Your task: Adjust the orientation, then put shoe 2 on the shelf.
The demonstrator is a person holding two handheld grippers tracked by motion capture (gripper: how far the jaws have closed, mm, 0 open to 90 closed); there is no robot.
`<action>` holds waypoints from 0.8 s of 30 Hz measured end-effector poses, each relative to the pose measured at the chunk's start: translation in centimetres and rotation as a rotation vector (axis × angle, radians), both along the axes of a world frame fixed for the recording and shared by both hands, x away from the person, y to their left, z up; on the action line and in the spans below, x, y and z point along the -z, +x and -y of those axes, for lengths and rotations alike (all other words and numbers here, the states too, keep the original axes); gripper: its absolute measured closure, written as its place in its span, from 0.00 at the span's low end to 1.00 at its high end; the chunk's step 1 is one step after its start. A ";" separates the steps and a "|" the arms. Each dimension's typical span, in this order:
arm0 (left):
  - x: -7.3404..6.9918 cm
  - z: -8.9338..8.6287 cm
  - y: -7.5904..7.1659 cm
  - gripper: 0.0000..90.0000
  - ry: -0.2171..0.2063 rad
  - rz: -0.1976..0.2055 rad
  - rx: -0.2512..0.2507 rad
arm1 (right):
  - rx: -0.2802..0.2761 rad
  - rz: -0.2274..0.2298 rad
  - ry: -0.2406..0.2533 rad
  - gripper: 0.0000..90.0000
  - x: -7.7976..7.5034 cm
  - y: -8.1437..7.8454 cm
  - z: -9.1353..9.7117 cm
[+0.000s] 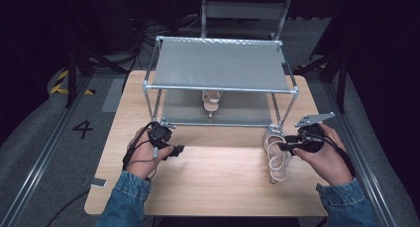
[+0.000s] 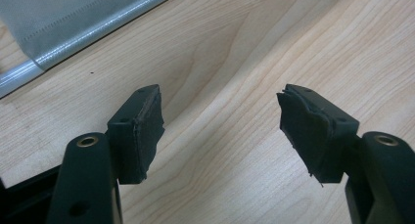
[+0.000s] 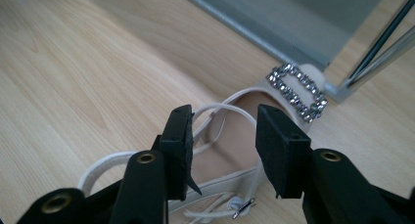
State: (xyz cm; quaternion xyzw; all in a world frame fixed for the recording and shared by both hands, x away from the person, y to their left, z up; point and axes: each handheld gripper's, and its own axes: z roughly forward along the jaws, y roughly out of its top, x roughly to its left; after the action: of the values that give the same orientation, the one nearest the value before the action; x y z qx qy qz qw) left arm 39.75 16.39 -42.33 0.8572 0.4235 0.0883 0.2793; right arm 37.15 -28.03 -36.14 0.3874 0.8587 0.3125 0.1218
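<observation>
Right gripper [image 3: 222,145] part-open, pads astride the white sandal's [image 3: 235,136] straps.

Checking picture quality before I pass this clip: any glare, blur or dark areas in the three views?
High view: surroundings nearly black, a bright band across the table. Left gripper view: wood grain sharp, no glare. Right gripper view: the sandal and its rhinestone buckle fairly sharp, the shelf rack behind soft.

A grey two-tier rack [image 1: 218,63] stands on the wooden table [image 1: 208,182].
</observation>
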 end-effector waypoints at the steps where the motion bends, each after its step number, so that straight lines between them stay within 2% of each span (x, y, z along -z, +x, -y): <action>1: 0.0 0.0 0.0 0.37 -0.004 -0.002 -0.001 | 0.005 0.001 0.001 0.65 -0.2 -0.2 -0.1; 3: 0.0 0.1 0.0 0.37 0.001 -0.004 0.003 | 0.008 -0.023 0.014 0.64 -0.4 -0.5 -0.3; 5: 0.0 0.1 0.0 0.37 0.000 -0.002 0.004 | 0.015 -0.072 0.039 0.61 -0.2 -0.7 -0.8; 7: 0.0 0.1 0.0 0.37 0.003 -0.009 0.002 | 0.019 -0.095 0.040 0.57 0.3 -0.6 -1.2; 12: 0.1 -0.1 -0.1 0.37 0.000 -0.009 0.003 | 0.043 -0.146 0.007 0.53 1.9 0.2 -2.4; 15: 0.2 -0.3 -0.1 0.37 0.008 -0.010 -0.005 | 0.059 -0.172 0.004 0.50 2.9 0.7 -2.8; 19: 0.2 -0.5 -0.2 0.37 0.011 -0.004 -0.010 | 0.065 -0.186 -0.003 0.47 4.0 1.5 -3.3; 20: 0.3 -0.5 -0.4 0.37 0.008 -0.011 -0.013 | 0.075 -0.193 -0.012 0.46 4.8 2.0 -3.6; 24: 0.4 -0.8 -0.4 0.37 0.014 -0.014 -0.011 | 0.082 -0.189 -0.059 0.46 6.1 2.6 -4.3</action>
State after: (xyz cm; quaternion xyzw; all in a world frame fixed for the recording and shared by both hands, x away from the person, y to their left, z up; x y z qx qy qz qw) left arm 39.33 17.21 -42.71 0.8574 0.4295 0.0870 0.2698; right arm 39.73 -23.73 -42.24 0.4464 0.8586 0.2437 0.0644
